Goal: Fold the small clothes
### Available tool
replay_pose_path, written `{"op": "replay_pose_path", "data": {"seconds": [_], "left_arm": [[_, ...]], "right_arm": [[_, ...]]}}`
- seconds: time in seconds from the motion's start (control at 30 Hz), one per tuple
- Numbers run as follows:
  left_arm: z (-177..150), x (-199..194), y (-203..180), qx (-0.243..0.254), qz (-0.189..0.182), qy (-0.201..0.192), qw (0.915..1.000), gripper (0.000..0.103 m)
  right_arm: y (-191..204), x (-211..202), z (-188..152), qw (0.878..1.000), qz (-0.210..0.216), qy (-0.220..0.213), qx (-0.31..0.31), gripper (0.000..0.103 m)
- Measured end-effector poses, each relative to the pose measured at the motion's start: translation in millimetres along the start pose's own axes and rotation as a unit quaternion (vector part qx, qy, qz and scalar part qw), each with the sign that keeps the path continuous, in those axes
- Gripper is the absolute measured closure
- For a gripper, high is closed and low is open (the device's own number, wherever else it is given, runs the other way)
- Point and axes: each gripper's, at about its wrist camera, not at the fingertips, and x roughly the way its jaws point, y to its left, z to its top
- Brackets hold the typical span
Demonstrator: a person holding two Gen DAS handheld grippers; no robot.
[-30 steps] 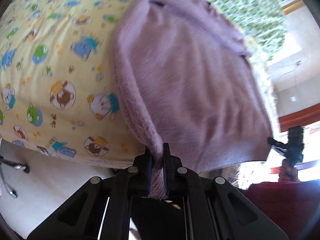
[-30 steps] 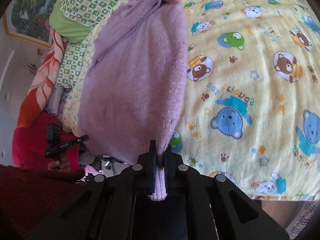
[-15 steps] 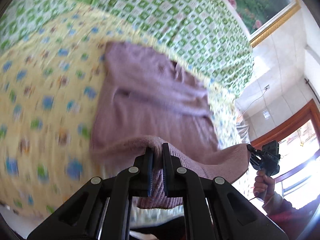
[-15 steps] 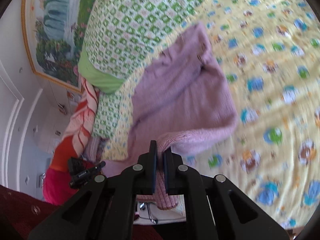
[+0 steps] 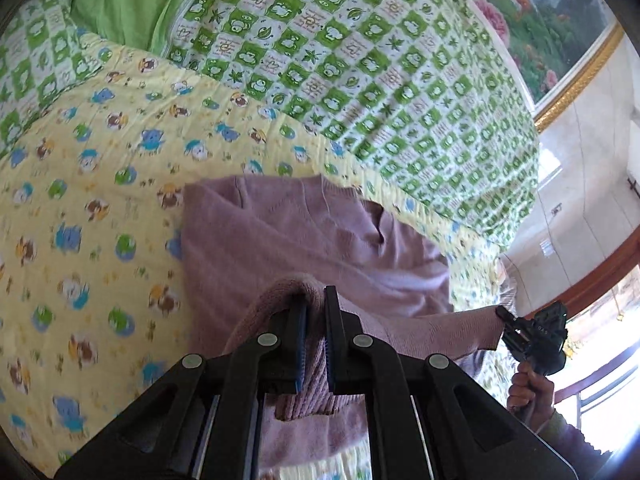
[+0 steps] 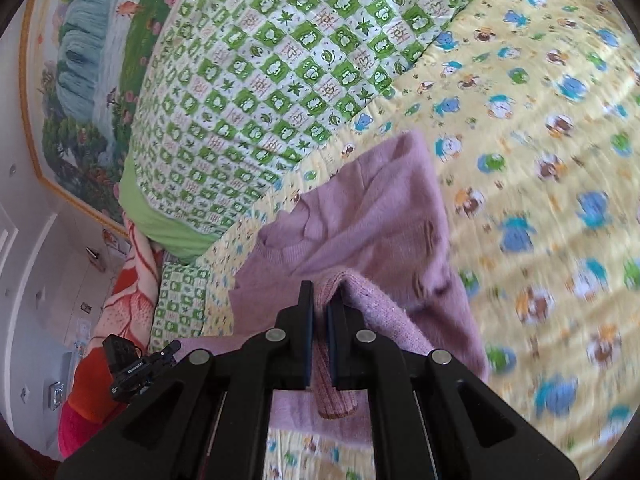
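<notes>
A small pink knitted sweater (image 5: 304, 240) lies on the yellow cartoon-print bedsheet (image 5: 80, 208), its neck end toward the pillows. My left gripper (image 5: 316, 300) is shut on the ribbed hem at one bottom corner, held above the sweater body. My right gripper (image 6: 320, 296) is shut on the other hem corner of the sweater (image 6: 372, 216). The lifted hem stretches between them over the lower body. The right gripper (image 5: 516, 330) also shows in the left wrist view, and the left gripper (image 6: 160, 354) in the right wrist view.
A green-and-white checked quilt (image 5: 360, 60) with a plain green pillow (image 5: 120, 0) lies beyond the sweater. An orange-red blanket (image 6: 124, 292) hangs at the bed's side. A framed landscape painting (image 6: 80, 60) is on the wall. The yellow sheet (image 6: 560, 160) spreads wide beside the sweater.
Both grippers have lifted the hem off the bed edge and carried it forward over the sweater toward the neck; the sweater body now lies doubled under the raised hem.
</notes>
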Motion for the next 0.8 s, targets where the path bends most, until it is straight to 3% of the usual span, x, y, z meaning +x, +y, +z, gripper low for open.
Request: {"op": "replay_pose_path", "data": {"seconds": [0.27,0.47,0.57,0.67,0.8], "left_arm": [[55,69,25,-0.042,0.028,-0.005,0.9987,0.097],[66,126,64,-0.097,0.064,0.022,0.9930,0.097],[66,140,79,-0.120,0.070,0.034,0.9897,0.094],[66,139,84,-0.135,0.064,0.035,0.9882,0.083],[68,113,71,-0.116,0.089,0.006,0.9893,0.053]], "right_arm": [[-11,62,72,1.000,-0.006,-0.001,0.007,0.096],[-37,118,92,0.995,-0.081,0.051,-0.003,0.096],[-59,134,93,0.994,-0.090,0.061,0.032,0.095],[-69,136,94,0.993,-0.080,0.060,0.056,0.095],[-63,125,94,0.994,-0.074,0.055,0.062,0.090]]}}
